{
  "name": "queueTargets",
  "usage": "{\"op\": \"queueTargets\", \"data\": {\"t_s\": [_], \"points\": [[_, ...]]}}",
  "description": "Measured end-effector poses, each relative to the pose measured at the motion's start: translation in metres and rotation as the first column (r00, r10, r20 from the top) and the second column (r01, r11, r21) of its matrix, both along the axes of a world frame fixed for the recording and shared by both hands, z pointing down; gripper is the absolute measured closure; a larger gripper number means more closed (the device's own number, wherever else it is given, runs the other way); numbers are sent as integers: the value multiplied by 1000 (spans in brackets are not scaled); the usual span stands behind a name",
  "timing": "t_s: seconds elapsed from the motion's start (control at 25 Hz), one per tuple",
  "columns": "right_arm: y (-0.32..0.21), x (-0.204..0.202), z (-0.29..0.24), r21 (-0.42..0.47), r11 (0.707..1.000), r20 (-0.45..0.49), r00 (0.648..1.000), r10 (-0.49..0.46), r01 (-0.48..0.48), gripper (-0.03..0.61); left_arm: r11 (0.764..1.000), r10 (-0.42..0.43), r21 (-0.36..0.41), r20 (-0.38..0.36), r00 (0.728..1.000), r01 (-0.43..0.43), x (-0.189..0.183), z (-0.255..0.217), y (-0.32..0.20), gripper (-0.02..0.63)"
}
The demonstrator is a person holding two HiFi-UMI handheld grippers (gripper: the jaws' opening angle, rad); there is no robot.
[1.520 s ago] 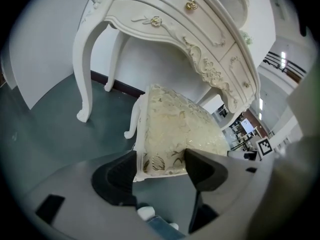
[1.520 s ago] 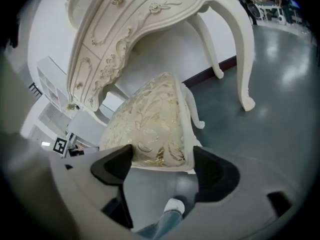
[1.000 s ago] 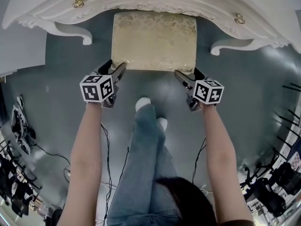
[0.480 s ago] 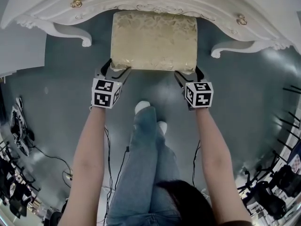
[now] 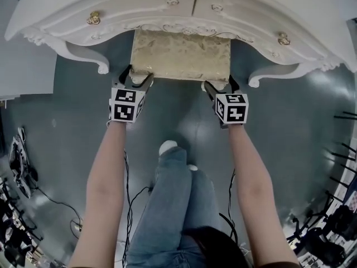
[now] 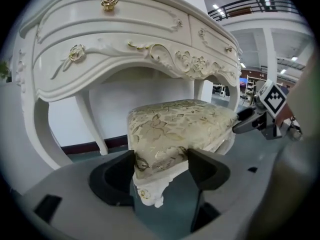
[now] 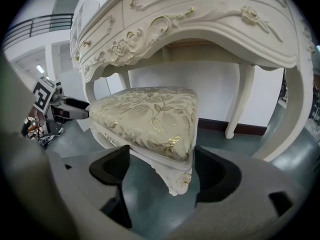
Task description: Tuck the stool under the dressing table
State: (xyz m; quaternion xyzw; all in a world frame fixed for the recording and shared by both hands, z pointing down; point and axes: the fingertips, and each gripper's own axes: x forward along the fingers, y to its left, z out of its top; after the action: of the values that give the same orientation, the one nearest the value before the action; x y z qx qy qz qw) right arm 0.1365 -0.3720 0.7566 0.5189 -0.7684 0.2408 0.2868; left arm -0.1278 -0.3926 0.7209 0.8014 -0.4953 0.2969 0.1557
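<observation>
The stool (image 5: 181, 54), with a cream and gold floral cushion and carved white legs, stands partly under the white dressing table (image 5: 167, 15), its near edge showing. My left gripper (image 5: 135, 78) straddles the stool's near left corner. Its jaws have just been opening and stand wide, with the cushion corner (image 6: 160, 149) between them. My right gripper (image 5: 217, 86) straddles the near right corner in the same way, jaws wide round the cushion corner (image 7: 175, 139). In the gripper views the stool's seat runs back under the table's carved apron (image 6: 170, 56).
The table's curved white legs (image 5: 92, 52) (image 5: 268, 74) stand on either side of the stool. A white wall (image 7: 200, 91) with a dark skirting lies behind the table. The person's legs and feet (image 5: 167, 148) are on the grey floor behind the grippers. Cables and equipment (image 5: 17, 166) lie at the left.
Both grippers have moved forward towards the table and the stool has slid further under it. The left gripper's jaws have spread round the corner, and both grippers have rolled more upright.
</observation>
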Motion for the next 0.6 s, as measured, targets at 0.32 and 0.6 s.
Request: {"op": "queueTargets", "data": {"t_s": [0.32,0.6], "points": [[-58,-4,-3,110,994,-15,1000,15,-13,184,994,-42,106,24,999,39,-2,-3,-58,298],[-102,-2,-7,210,978,-65,998,19,-5,187,974,-91,214,54,994,78,-2,-4,-101,318]]}}
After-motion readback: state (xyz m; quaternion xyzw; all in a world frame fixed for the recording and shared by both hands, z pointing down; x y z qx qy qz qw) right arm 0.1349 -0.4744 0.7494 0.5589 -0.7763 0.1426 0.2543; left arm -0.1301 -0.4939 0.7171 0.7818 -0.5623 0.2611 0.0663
